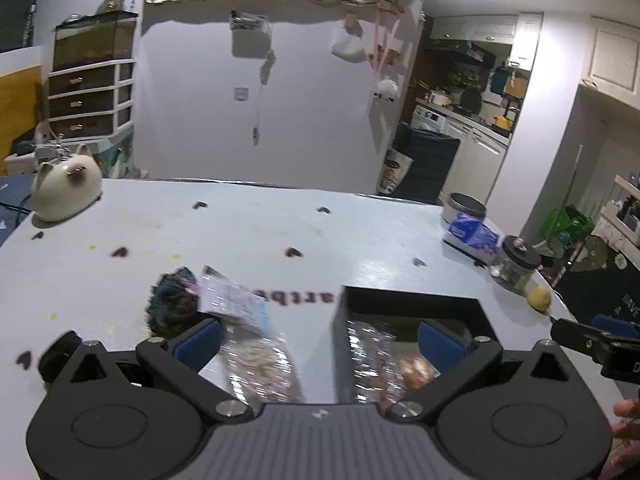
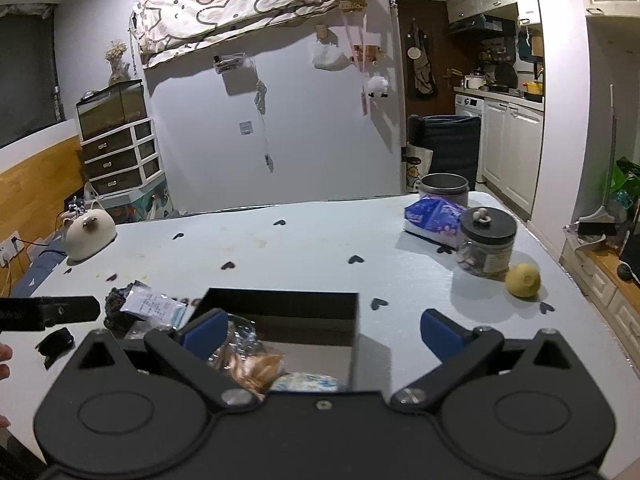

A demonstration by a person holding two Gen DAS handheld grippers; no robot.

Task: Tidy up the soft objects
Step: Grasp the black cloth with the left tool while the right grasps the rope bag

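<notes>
A black open box (image 1: 412, 308) (image 2: 280, 308) sits near the table's front edge. It holds a clear bag of bread (image 1: 416, 370) (image 2: 256, 364) and a pale patterned soft item (image 2: 304, 382). Left of the box lie a clear bag of snacks (image 1: 260, 364), a white printed packet (image 1: 236, 298) (image 2: 154, 306) and a dark fuzzy object (image 1: 172, 300) (image 2: 116, 308). My left gripper (image 1: 320, 344) is open, straddling the snack bag and the box's left wall. My right gripper (image 2: 322, 330) is open above the box, holding nothing.
A white cat-shaped ornament (image 1: 66, 186) (image 2: 90, 232) stands at the table's far left. At the right stand a metal tin (image 2: 444, 188), a tissue pack (image 2: 434, 216), a black-lidded jar (image 2: 486, 242) and a yellow lemon (image 2: 522, 280). The table (image 1: 240, 232) bears dark heart marks.
</notes>
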